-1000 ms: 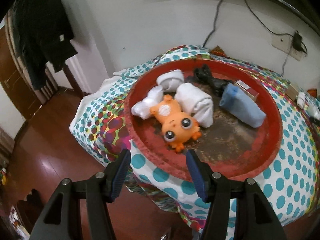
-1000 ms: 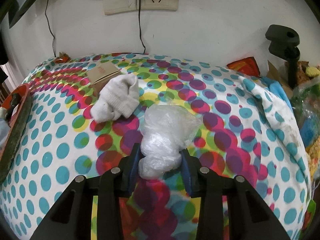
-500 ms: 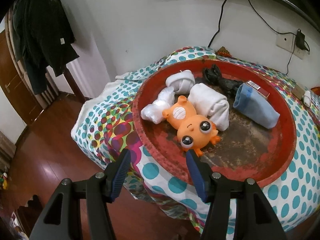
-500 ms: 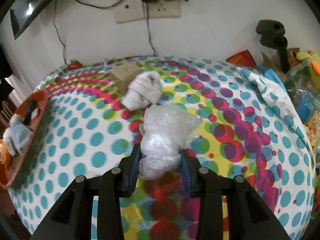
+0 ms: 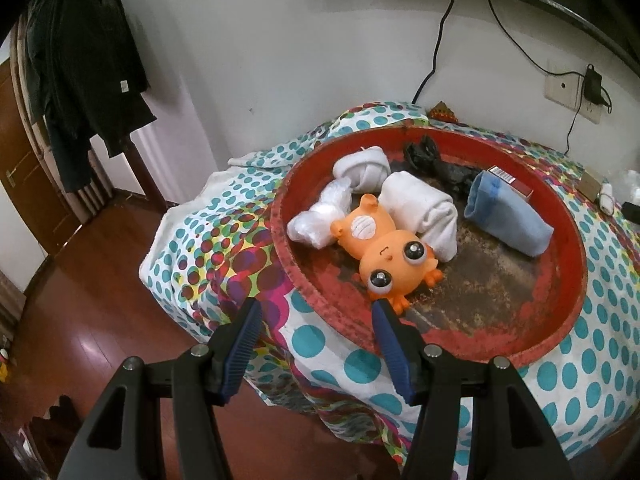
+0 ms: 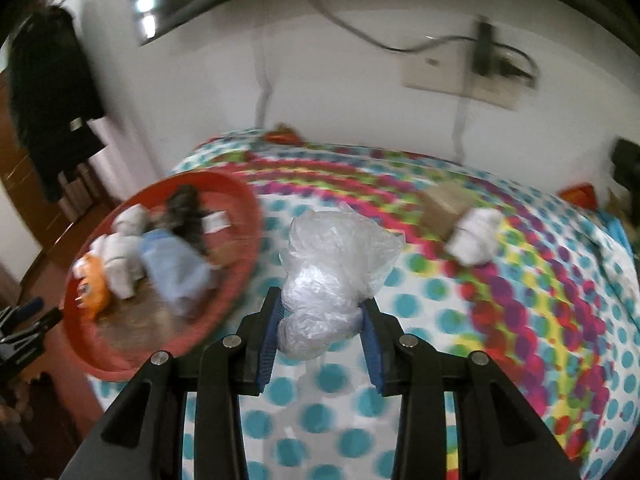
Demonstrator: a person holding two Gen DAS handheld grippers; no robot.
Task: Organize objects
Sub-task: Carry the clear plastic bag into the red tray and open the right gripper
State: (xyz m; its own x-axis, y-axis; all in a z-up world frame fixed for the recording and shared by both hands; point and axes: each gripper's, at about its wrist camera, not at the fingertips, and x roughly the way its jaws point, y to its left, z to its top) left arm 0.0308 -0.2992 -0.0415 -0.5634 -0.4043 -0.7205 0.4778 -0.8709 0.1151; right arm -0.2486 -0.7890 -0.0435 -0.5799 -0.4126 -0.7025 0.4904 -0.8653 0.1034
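Note:
My right gripper (image 6: pixel 320 312) is shut on a crumpled clear plastic bag (image 6: pixel 336 276), held above the dotted cloth. To its left lies the round red tray (image 6: pixel 240 200) with an orange toy (image 6: pixel 94 284), white rolled socks, a blue cloth (image 6: pixel 176 272) and a dark item. In the left wrist view the same tray (image 5: pixel 472 344) holds the orange toy (image 5: pixel 384 256), a plastic bundle (image 5: pixel 320 220), white socks (image 5: pixel 420 208), a blue cloth (image 5: pixel 508 220) and a small red box (image 5: pixel 516 184). My left gripper (image 5: pixel 316 316) hangs open at the tray's near rim, holding nothing.
A rolled white sock (image 6: pixel 476 236) and a brown cardboard box (image 6: pixel 448 204) lie on the dotted cloth at the right. Wall sockets with cables (image 6: pixel 484 64) sit behind. A dark coat (image 5: pixel 80 72) hangs by a wooden door; the wooden floor (image 5: pixel 80 300) lies below the table edge.
My right gripper has carried the plastic bag left and up, bringing the red tray into view and leaving the white sock behind at the right. The left gripper has barely moved.

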